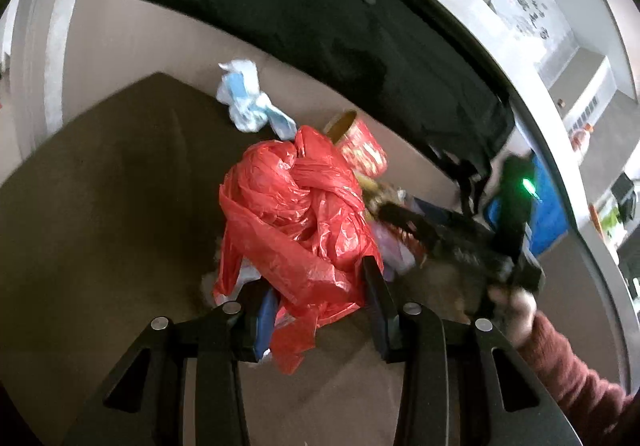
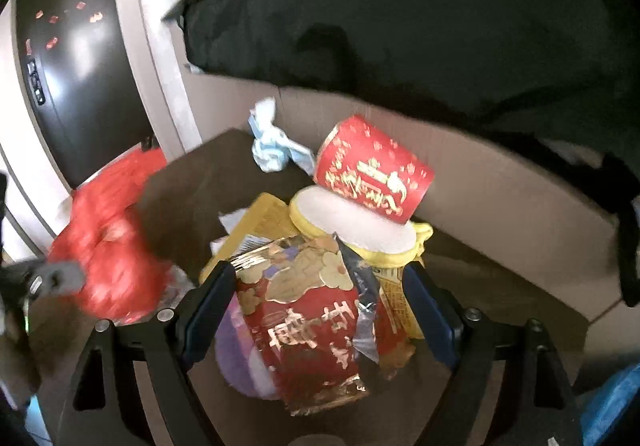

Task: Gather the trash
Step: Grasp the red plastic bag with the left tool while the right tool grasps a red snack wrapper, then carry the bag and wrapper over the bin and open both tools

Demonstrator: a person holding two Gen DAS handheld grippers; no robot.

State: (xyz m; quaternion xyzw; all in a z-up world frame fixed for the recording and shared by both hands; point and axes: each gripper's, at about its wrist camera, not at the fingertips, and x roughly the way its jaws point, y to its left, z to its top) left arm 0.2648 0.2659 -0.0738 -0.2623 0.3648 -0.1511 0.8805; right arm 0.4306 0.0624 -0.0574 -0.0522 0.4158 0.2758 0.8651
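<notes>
L gripper [image 1: 320, 306] pinching the crumpled red plastic bag [image 1: 296, 206], bag bunched btwn the pads, over the brown table [image 1: 100, 206]. R gripper [image 2: 320, 310] spread wide around the red/gold foil wrapper [image 2: 316, 326] in the trash pile, pads not pressing it. Red paper cup [image 2: 372, 174] on its side on a yellow-rimmed lid [image 2: 352, 222]; blue-white wad [image 2: 272, 150] at far table edge.

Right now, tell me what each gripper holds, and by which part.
The left gripper pinches the red plastic bag by its crumpled lower folds. The right gripper holds nothing: its jaws stand open around the red-and-gold foil wrapper.
</notes>
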